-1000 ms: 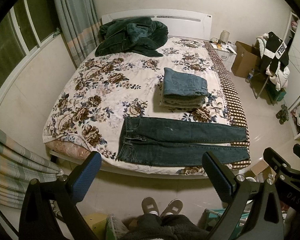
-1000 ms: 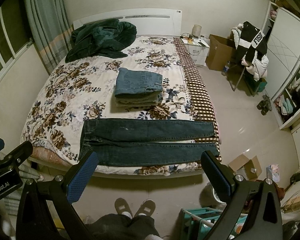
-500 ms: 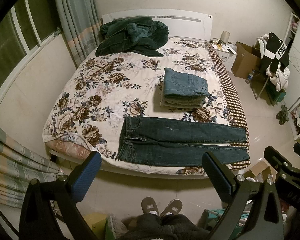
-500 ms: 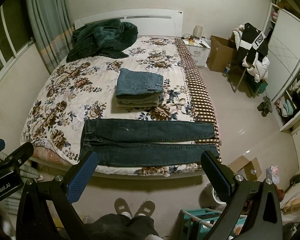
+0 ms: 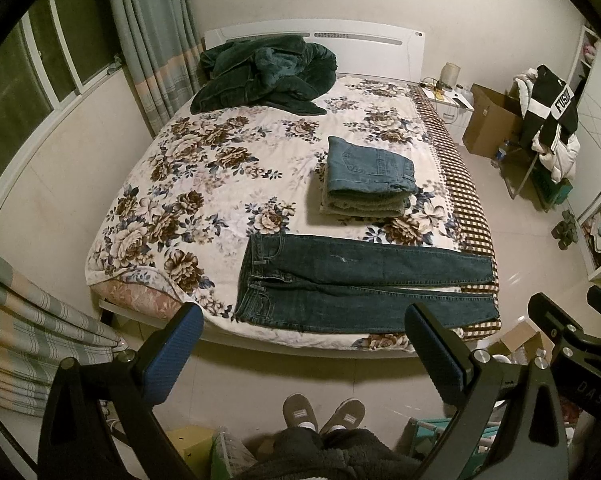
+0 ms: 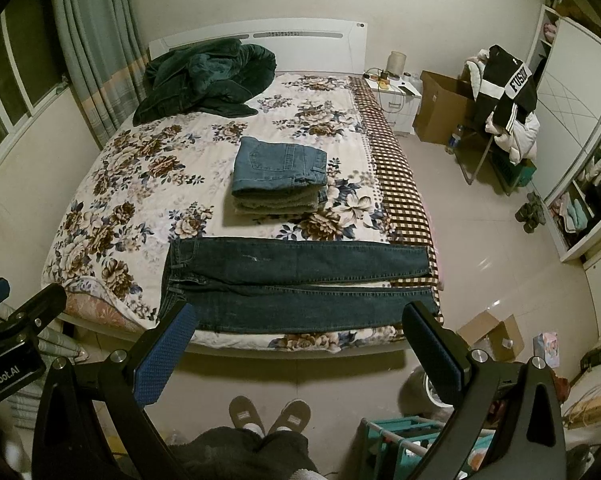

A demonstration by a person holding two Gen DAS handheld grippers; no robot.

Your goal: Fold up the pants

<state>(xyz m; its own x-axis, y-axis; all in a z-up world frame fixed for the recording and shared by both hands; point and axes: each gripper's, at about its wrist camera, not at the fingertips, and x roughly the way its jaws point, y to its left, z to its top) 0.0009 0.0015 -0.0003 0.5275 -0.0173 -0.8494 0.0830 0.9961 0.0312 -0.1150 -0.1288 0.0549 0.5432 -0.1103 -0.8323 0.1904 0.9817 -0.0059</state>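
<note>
Dark blue jeans (image 5: 364, 284) lie flat along the near edge of the bed, waistband to the left, legs stretched to the right; they also show in the right wrist view (image 6: 296, 284). My left gripper (image 5: 300, 340) is open and empty, held well back from the bed above the floor. My right gripper (image 6: 298, 338) is open and empty too, equally far back. Neither touches the jeans.
A stack of folded pants (image 5: 368, 180) sits mid-bed behind the jeans. A dark green quilt (image 5: 260, 76) is heaped by the headboard. The bed has a floral cover (image 5: 204, 184). A chair with clothes (image 6: 504, 100), cardboard boxes (image 6: 440, 108) and my slippered feet (image 6: 268, 412) are on the floor.
Both views have shifted only slightly; the grippers stay open and the jeans have not moved.
</note>
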